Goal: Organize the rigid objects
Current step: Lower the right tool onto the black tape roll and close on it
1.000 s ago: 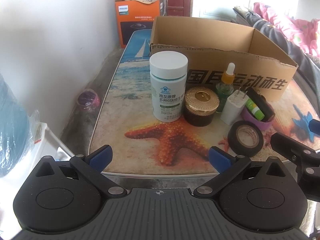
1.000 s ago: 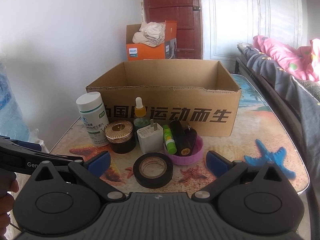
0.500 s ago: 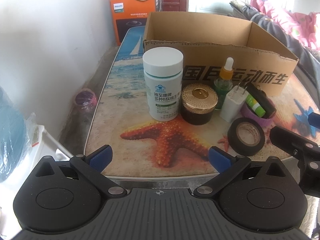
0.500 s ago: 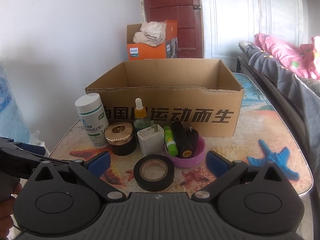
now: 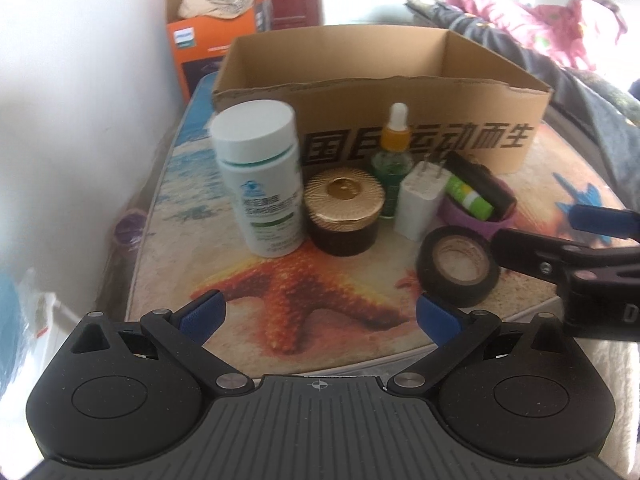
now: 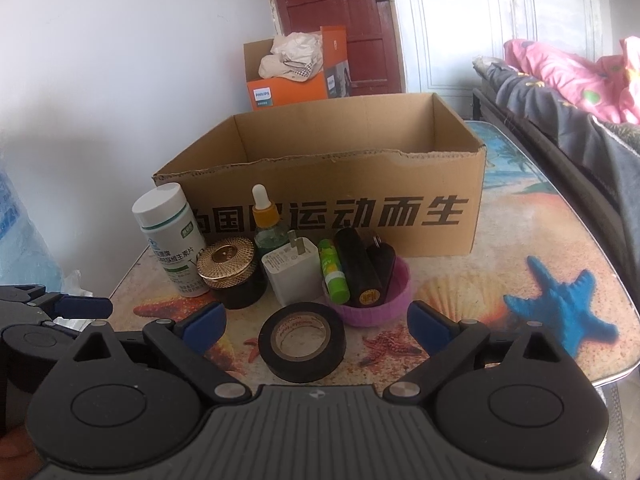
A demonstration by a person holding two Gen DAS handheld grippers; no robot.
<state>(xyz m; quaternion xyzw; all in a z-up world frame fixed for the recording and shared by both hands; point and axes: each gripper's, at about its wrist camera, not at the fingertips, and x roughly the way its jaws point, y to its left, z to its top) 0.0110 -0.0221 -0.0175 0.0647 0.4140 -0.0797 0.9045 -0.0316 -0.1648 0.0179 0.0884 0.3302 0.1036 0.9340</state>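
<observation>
A black tape roll [image 6: 302, 342] lies flat on the table in the gap between my right gripper's [image 6: 316, 326] blue pads. The jaws are closing and the pads stand clear of the roll. Behind it stand a white pill bottle [image 6: 170, 240], a gold-lidded jar [image 6: 234, 272], a dropper bottle [image 6: 266, 224], a white charger [image 6: 292, 276] and a purple bowl [image 6: 376, 308] holding a green stick and dark tubes. An open cardboard box [image 6: 332, 200] sits behind them. My left gripper [image 5: 320, 318] hangs open over the table's near edge, nothing between its pads.
An orange box [image 6: 288, 76] with cloth in it stands at the far end by a red door. A bed with pink bedding [image 6: 568, 76] runs along the right. A white wall lies to the left. The printed table top [image 6: 540, 240] is bare to the right of the bowl.
My right gripper has moved forward and a little down, so the tape roll now sits between its pads, which stand slightly closer together. The left gripper has rolled a little.
</observation>
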